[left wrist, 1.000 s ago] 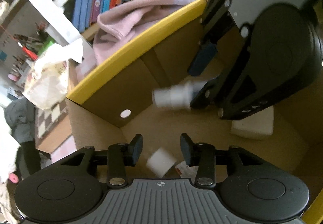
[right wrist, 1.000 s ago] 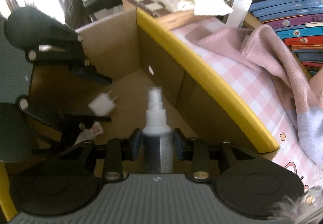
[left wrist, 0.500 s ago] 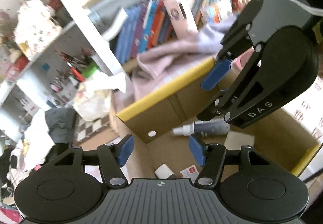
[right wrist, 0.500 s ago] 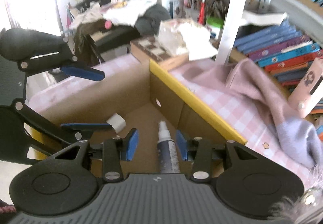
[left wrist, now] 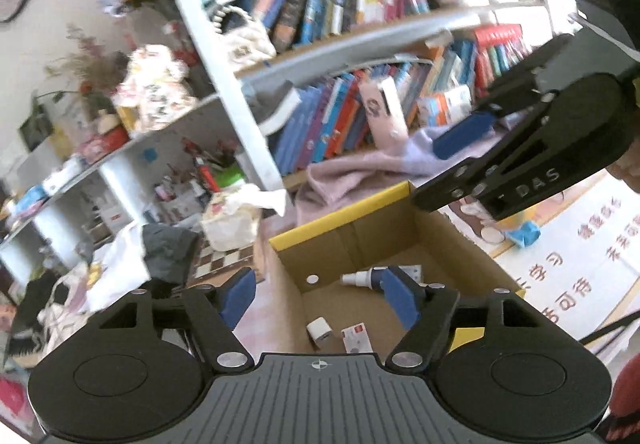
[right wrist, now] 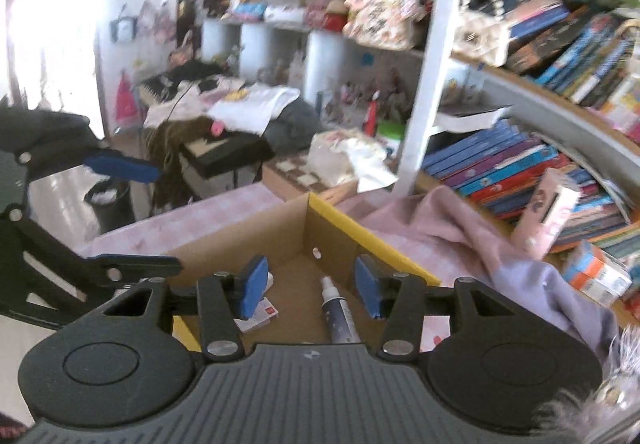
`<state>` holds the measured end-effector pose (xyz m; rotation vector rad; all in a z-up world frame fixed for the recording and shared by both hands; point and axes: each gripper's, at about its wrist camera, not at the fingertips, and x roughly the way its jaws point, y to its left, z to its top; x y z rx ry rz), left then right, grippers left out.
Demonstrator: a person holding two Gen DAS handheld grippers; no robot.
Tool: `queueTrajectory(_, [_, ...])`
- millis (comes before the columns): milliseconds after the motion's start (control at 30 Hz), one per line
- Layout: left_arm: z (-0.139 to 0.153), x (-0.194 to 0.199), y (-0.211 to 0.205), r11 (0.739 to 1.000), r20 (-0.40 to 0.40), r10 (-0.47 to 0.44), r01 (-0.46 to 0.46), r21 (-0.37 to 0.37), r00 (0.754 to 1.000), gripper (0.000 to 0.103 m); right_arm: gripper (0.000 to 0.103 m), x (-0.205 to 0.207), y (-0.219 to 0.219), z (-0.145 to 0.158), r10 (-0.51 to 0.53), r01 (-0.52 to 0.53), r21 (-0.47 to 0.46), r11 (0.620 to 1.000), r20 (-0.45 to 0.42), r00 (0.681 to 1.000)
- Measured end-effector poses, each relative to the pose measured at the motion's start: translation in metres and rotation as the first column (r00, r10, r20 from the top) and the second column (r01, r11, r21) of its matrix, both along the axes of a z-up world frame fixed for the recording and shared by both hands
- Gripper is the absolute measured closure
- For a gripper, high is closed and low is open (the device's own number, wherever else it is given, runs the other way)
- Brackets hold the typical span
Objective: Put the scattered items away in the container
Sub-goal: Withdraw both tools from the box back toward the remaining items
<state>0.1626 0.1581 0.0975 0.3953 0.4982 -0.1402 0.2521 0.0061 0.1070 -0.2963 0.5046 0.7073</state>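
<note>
Landmark: the cardboard box [left wrist: 360, 240] with a yellow rim; all places below are given relative to it.
Spray bottle: the spray bottle [right wrist: 339, 314] lies on its side on the floor of the box, near the far wall with the round hole.
Other things inside: a small white adapter [left wrist: 319, 329] and a small card packet [left wrist: 357, 338] lie on the box floor, nearer to the camera than the bottle.
Left gripper: the left gripper [left wrist: 320, 294] is above the box, its jaws have just been opening, and nothing is between them.
Right gripper: the right gripper [right wrist: 310, 284] is also above the box; its jaws have just been opening, they are released, and the bottle lies below them, not held.
Still outside: a blue crumpled thing [left wrist: 524, 235] lies on the printed mat to the right of the box; I cannot tell what it is.
Risk one: the two grippers are close over the box, so I think they could knock each other when turning toward the next item.
Risk two: the pink cloth [right wrist: 440, 228] lies just beside the yellow rim; a low gripper could catch it and pull the box.
Risk three: a careless drop could hit the bottle's nozzle.
</note>
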Motion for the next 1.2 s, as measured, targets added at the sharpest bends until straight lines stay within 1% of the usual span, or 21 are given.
queueTrajectory(67, [0.004, -0.017, 0.004, 0.999, 0.029, 0.034, -0.033, -0.022, 0.999, 0.025, 0.056, -0.015, -0.009, 0.004, -0.053, 0.052, 0.039, 0.998, 0.011, 0.999])
queueTrajectory(167, [0.006, -0.043, 0.009, 0.996, 0.066, 0.08, -0.077, -0.05, 0.995, 0.024, 0.053, -0.039, -0.021, 0.006, -0.131, 0.129, 0.085, 0.988, 0.023, 0.991])
queueTrajectory(267, [0.005, -0.069, 0.01, 0.991, 0.091, 0.113, -0.106, -0.078, 0.989, 0.02, 0.052, -0.067, -0.032, 0.002, -0.194, 0.19, 0.107, 0.976, 0.033, 0.98])
queueTrajectory(333, [0.002, -0.085, 0.009, 0.988, 0.103, 0.126, -0.117, -0.097, 0.987, 0.019, 0.05, -0.087, -0.038, -0.002, -0.231, 0.226, 0.112, 0.968, 0.031, 0.973])
queueTrajectory(467, [-0.011, -0.115, 0.005, 0.981, 0.102, 0.154, -0.14, -0.135, 0.983, 0.017, 0.048, -0.129, -0.049, -0.016, -0.301, 0.296, 0.111, 0.949, 0.029, 0.953])
queueTrajectory(567, [-0.022, -0.131, 0.002, 0.976, 0.077, 0.175, -0.162, -0.149, 0.982, 0.017, 0.047, -0.156, -0.059, -0.026, -0.357, 0.352, 0.109, 0.93, 0.029, 0.934])
queueTrajectory(667, [-0.028, -0.145, -0.001, 0.97, 0.051, 0.189, -0.179, -0.166, 0.981, 0.017, 0.046, -0.178, -0.069, -0.036, -0.408, 0.405, 0.114, 0.907, 0.01, 0.913])
queueTrajectory(767, [-0.031, -0.155, -0.005, 0.967, 0.043, 0.183, -0.172, -0.187, 0.982, 0.017, 0.046, -0.196, -0.077, -0.046, -0.441, 0.44, 0.108, 0.891, -0.022, 0.897])
queueTrajectory(900, [-0.039, -0.164, -0.016, 0.969, 0.028, 0.159, -0.151, -0.195, 0.987, 0.016, 0.044, -0.214, -0.084, -0.057, -0.469, 0.472, 0.097, 0.876, -0.046, 0.882])
queueTrajectory(1000, [-0.044, -0.168, -0.028, 0.972, 0.022, 0.132, -0.125, -0.201, 0.991, 0.015, 0.042, -0.231, -0.087, -0.065, -0.477, 0.477, 0.074, 0.876, -0.025, 0.879])
queueTrajectory(1067, [-0.048, -0.172, -0.037, 0.973, 0.019, 0.116, -0.109, -0.205, 0.993, 0.012, 0.039, -0.242, -0.088, -0.07, -0.485, 0.484, 0.052, 0.873, -0.004, 0.875])
queueTrajectory(1100, [-0.05, -0.174, -0.041, 0.973, 0.019, 0.107, -0.101, -0.208, 0.994, 0.01, 0.038, -0.246, -0.089, -0.072, -0.492, 0.491, 0.043, 0.87, 0.001, 0.871])
queueTrajectory(1200, [-0.058, -0.178, -0.054, 0.975, 0.013, 0.065, -0.061, -0.213, 0.998, 0.01, 0.033, -0.256, -0.093, -0.077, -0.511, 0.511, 0.027, 0.859, 0.011, 0.859])
